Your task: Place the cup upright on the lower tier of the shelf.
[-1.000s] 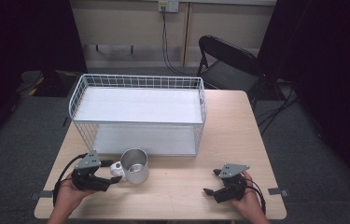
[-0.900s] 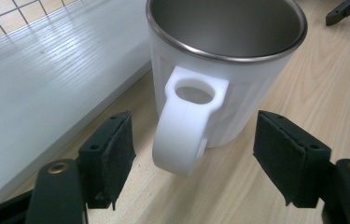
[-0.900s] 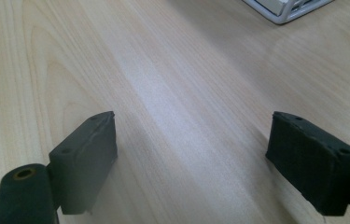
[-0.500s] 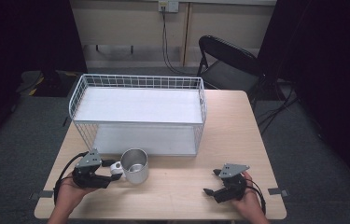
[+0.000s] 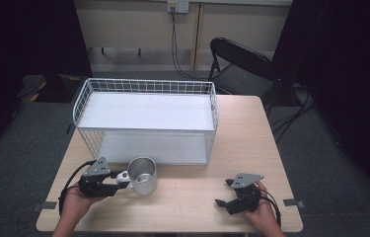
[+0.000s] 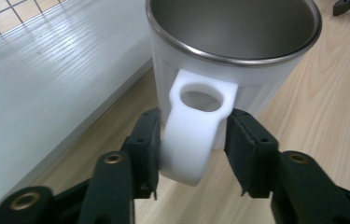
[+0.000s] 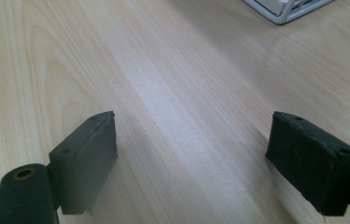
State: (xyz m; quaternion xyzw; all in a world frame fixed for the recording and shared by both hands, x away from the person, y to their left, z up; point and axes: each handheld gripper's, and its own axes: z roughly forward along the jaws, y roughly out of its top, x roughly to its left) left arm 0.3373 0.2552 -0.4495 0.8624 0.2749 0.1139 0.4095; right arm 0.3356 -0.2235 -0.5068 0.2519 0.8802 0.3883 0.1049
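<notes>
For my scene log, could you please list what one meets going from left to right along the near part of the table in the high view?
left gripper → mug → bare table → right gripper

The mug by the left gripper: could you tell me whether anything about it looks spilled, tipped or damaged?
Nothing stands out. The mug stands upright and empty on the table, its white handle between the left gripper jaws, in front of the wire basket.
</notes>
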